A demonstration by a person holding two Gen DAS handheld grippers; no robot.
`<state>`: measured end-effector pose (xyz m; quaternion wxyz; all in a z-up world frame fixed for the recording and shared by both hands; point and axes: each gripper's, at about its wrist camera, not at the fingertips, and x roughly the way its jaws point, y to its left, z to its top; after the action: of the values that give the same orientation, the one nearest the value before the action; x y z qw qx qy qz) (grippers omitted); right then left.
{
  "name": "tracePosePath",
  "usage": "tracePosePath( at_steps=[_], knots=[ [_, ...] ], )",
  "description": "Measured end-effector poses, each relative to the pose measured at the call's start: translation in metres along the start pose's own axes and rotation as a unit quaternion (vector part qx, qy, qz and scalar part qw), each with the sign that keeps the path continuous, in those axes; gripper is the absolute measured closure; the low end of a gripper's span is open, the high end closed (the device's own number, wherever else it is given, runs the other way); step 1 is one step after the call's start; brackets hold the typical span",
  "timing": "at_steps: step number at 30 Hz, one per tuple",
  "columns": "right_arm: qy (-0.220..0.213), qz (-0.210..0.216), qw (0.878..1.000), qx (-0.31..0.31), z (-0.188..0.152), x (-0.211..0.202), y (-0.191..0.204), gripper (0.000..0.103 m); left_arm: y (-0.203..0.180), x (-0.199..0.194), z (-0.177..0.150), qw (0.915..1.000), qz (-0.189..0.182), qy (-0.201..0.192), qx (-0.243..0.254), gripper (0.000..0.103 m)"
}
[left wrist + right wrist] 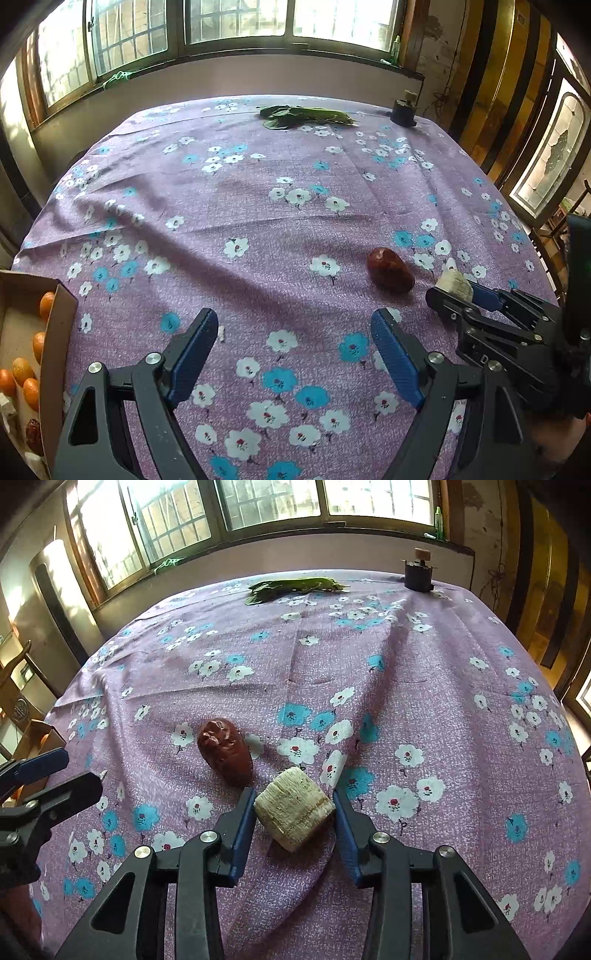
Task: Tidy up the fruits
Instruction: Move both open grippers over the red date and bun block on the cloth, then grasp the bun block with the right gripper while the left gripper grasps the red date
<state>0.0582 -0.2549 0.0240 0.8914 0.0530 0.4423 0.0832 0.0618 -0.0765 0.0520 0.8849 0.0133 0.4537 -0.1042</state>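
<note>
Right gripper [294,808] reaches forward low over the purple flowered tablecloth [424,686], its two blue-padded fingers [242,827] set on either side of a pale, ribbed chunk of fruit [293,806]. The left pad touches the chunk's side and the right pad sits against or just beside its other side; the chunk appears gripped, its underside close to the cloth. From the left wrist view, the same gripper [452,291] comes in from the right edge, level with the table, with the pale chunk [455,282] showing at its tips.

Just beside the chunk, toward the far left, a dark red wrinkled date [224,753] lies on the cloth, untouched.

Left gripper [293,349] hovers over the cloth nearer the person, its fingers [195,350] spread wide apart with nothing between them. At its left sits a cardboard box [61,332] holding several small orange fruits [31,369] and a dark red one near the bottom corner.

Far across the table lie green leaves [303,116], and a small dark object [404,109] stands near the far right corner.
</note>
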Motion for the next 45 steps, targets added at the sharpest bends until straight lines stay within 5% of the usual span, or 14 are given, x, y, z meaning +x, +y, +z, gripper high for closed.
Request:
tracePosePath(
  at_steps=[7, 24, 27, 29, 32, 37, 41, 45],
  knots=[
    [-0.038, 0.072, 0.995, 0.060, 0.004, -0.018, -0.020, 0.059, -0.025, 0.028, 0.016, 0.9991, -0.019, 0.020, 0.031, 0.019],
    [-0.048, 0.133, 0.980, 0.137, 0.003, -0.021, -0.038, 0.059, -0.054, 0.076, 0.024, 0.9957, -0.044, 0.036, 0.074, 0.021],
    [-0.053, 0.144, 0.977, 0.147, 0.003, -0.022, -0.041, 0.059, -0.053, 0.074, 0.024, 0.9965, -0.019, 0.020, 0.079, 0.046],
    [-0.055, 0.147, 0.975, 0.157, 0.003, -0.023, -0.045, 0.059, -0.050, 0.073, 0.026, 0.9966, -0.013, 0.016, 0.080, 0.076],
    [-0.046, 0.138, 0.977, 0.157, 0.001, -0.020, -0.046, 0.059, -0.043, 0.072, 0.027, 0.9972, -0.018, 0.021, 0.069, 0.087],
    [-0.017, 0.095, 0.989, 0.115, 0.001, -0.011, -0.035, 0.057, -0.037, 0.065, 0.024, 0.9972, -0.019, 0.025, 0.068, 0.084],
    [-0.010, 0.079, 0.992, 0.100, 0.001, -0.009, -0.032, 0.056, -0.030, 0.053, 0.027, 0.9978, -0.022, 0.006, 0.062, 0.039],
    [-0.053, 0.073, 0.989, 0.120, 0.004, -0.029, -0.042, 0.040, -0.026, 0.047, 0.037, 0.9975, -0.011, -0.011, 0.069, 0.036]
  ],
)
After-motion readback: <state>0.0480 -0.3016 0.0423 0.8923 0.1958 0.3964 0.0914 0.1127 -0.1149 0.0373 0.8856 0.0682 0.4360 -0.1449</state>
